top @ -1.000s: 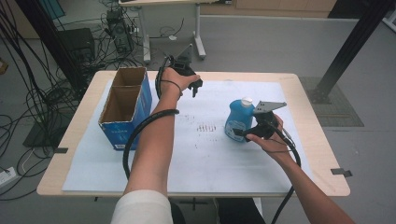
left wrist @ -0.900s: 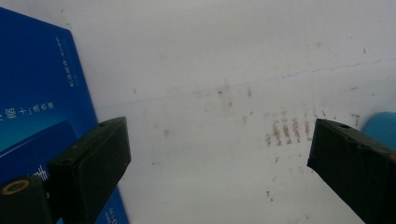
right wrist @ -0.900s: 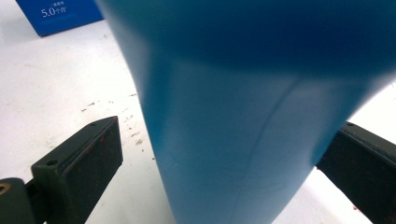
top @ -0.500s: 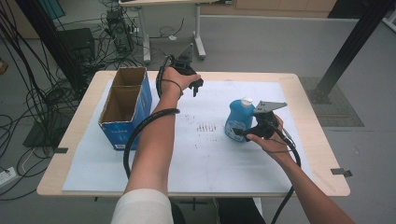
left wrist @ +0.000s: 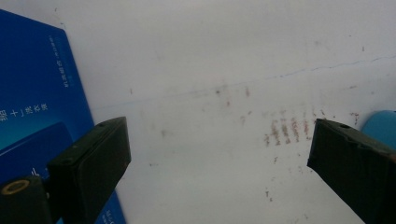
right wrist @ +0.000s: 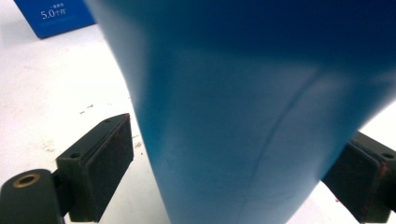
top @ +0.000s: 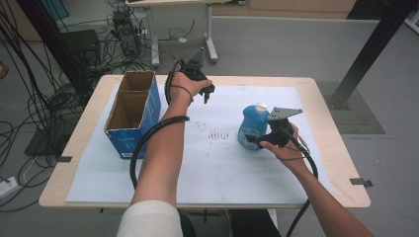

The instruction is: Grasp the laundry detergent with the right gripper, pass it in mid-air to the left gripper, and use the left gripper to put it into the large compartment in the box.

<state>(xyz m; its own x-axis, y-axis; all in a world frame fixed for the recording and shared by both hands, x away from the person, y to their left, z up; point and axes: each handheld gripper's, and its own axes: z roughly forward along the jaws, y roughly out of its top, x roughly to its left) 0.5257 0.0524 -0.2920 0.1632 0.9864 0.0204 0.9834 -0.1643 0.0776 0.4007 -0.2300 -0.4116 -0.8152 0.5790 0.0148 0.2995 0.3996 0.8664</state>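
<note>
Right gripper view has the upright blue bottle (right wrist: 252, 102) between the closing right gripper (right wrist: 238, 172), its left pad apart; the left gripper (top: 200, 79) hangs open far off.

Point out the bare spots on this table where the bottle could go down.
Free: the white sheet between the box and the bottle, apart from the left forearm across it, and the near edge. Crowded: the left side by the box; the right gripper, jaws around the bottle.
</note>
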